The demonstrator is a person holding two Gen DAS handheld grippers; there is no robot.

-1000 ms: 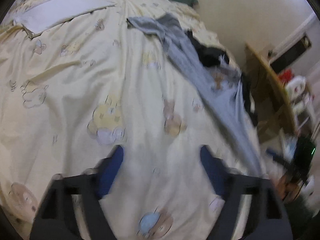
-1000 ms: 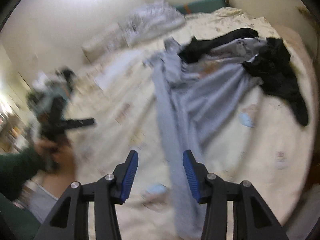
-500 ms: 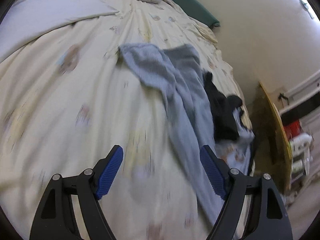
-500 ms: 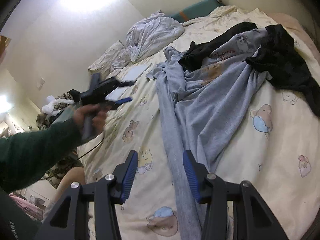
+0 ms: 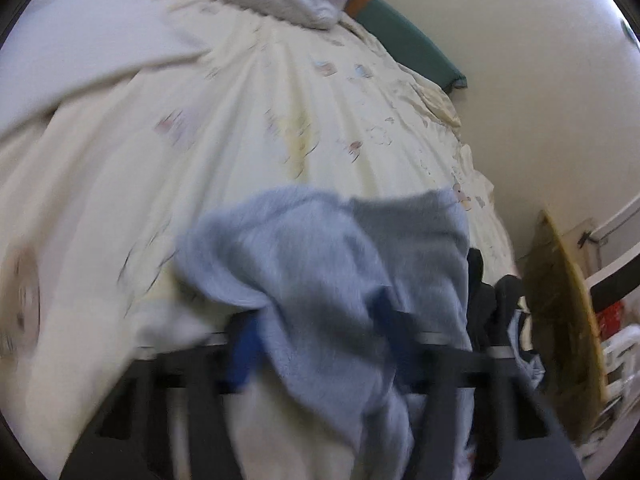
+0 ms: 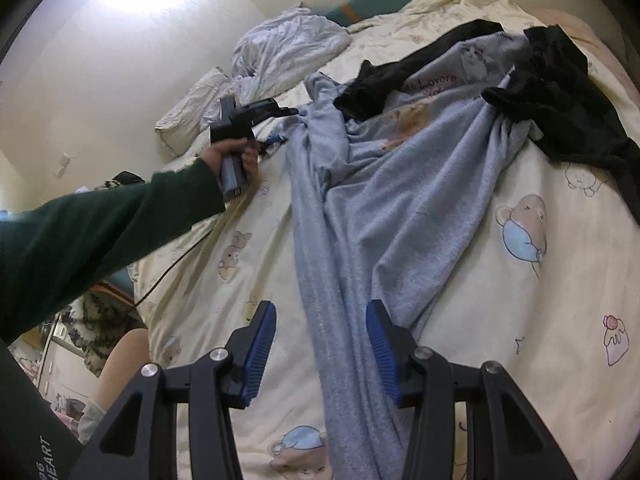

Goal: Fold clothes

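Since the earlier frame, left gripper [image 5: 316,344] has reached the grey garment [image 6: 380,208]; jaws closing with its edge between. Right gripper [image 6: 320,354] hovers spread, straddling garment, not pinching.

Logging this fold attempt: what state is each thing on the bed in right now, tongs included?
Grey garment: unfolded, crumpled, stretched lengthways down the bed.
Black garment: unfolded, heaped on the grey one's far end.
White duvet: bunched up near the bed's head.
Left tongs: closing, grey cloth between the pads.
Right tongs: open, straddling the grey garment's near strip, not gripping.
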